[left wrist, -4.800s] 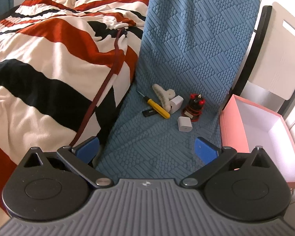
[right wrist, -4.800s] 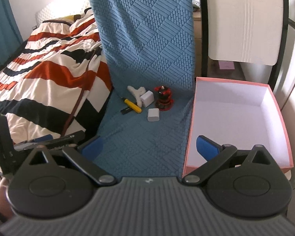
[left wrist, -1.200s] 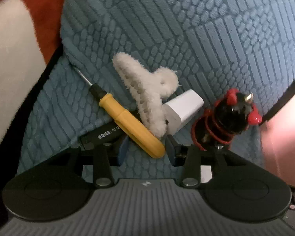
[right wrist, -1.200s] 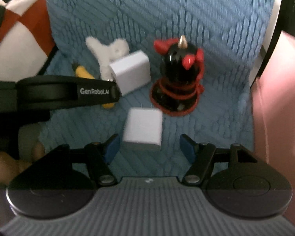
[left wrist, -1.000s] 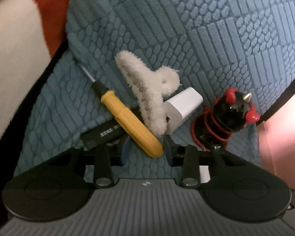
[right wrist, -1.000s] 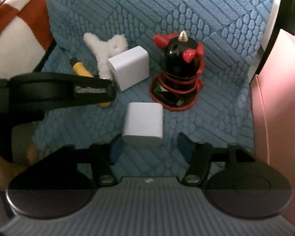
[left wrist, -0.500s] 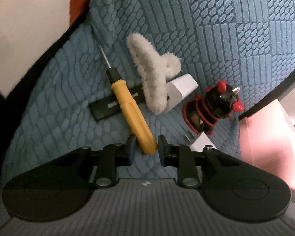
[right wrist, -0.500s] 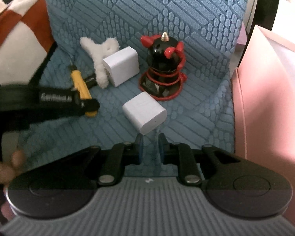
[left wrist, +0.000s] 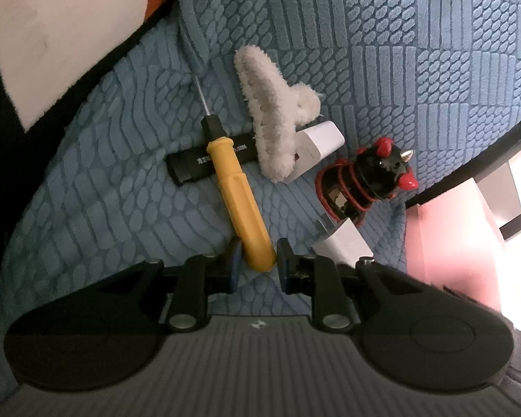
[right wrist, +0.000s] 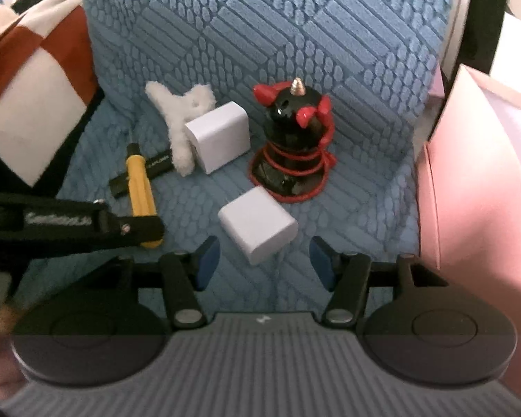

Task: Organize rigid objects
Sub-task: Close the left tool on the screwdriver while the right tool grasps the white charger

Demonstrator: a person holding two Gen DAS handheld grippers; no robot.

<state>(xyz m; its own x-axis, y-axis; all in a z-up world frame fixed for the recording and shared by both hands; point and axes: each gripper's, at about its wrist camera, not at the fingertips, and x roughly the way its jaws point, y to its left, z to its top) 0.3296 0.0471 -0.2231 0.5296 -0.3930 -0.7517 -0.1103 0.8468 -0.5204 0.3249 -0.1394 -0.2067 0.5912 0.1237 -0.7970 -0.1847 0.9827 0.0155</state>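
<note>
On the blue textured seat cover lie a yellow screwdriver, a black USB stick, a fluffy white hair claw, a white charger, a black-and-red horned figure and a second white charger cube. My left gripper is closing, and its pads press both sides of the butt of the screwdriver handle. My right gripper is opening. The charger cube lies skewed just ahead of its pads, untouched.
A pink open box stands against the seat's right side. A striped red, white and black blanket borders the seat on the left. One finger of the left gripper reaches in low at the left of the right wrist view.
The left jaws narrowed onto the screwdriver handle's end, and the view rolled and drew back. The right jaws shut short of the charger cube, which turned askew, then spread apart again.
</note>
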